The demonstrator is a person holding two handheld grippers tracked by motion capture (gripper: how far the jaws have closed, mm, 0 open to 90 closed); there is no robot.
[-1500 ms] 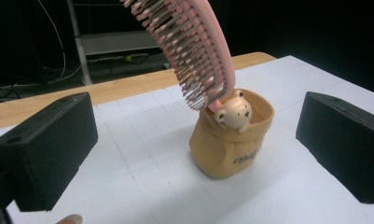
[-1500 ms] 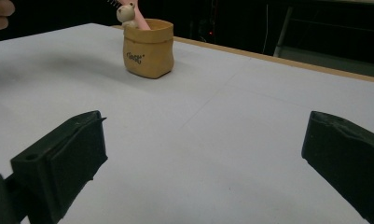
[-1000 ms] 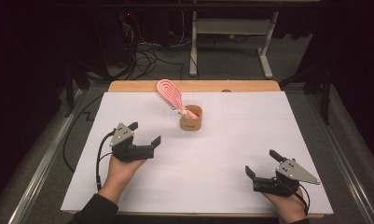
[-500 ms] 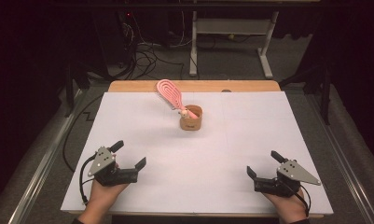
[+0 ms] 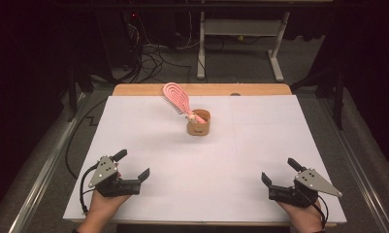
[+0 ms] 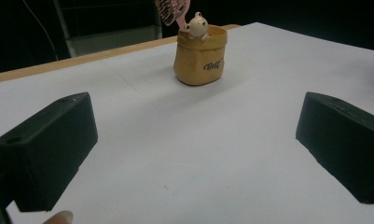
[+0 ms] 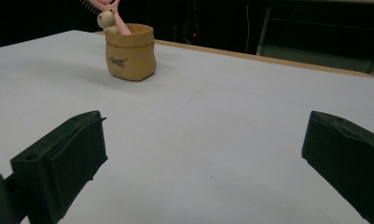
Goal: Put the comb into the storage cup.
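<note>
From the high view, the small tan sack-shaped holder (image 5: 198, 123) stands toward the far side of the white-covered table (image 5: 134, 126), and the pink plastic hairbrush with its looped head (image 5: 176, 97) leans out of it, handle down inside. That looks to me like the job done: the brush is stowed and nothing else lies waiting. The left tool (image 5: 132, 167) sits well short of the holder on the near left, jaws spread and empty; the right tool (image 5: 277, 171) rests well short of it on the near right, likewise spread and empty.

In the left gripper view, the holder (image 6: 199, 56) stands ahead, apart from both black jaws. A little cream bear figure (image 6: 197, 25) perches at its rim, and dark script on its front reads something like "Gold", too small to be sure.

In the right gripper view, the holder (image 7: 130, 51) stands far left ahead, its writing unreadable.
</note>
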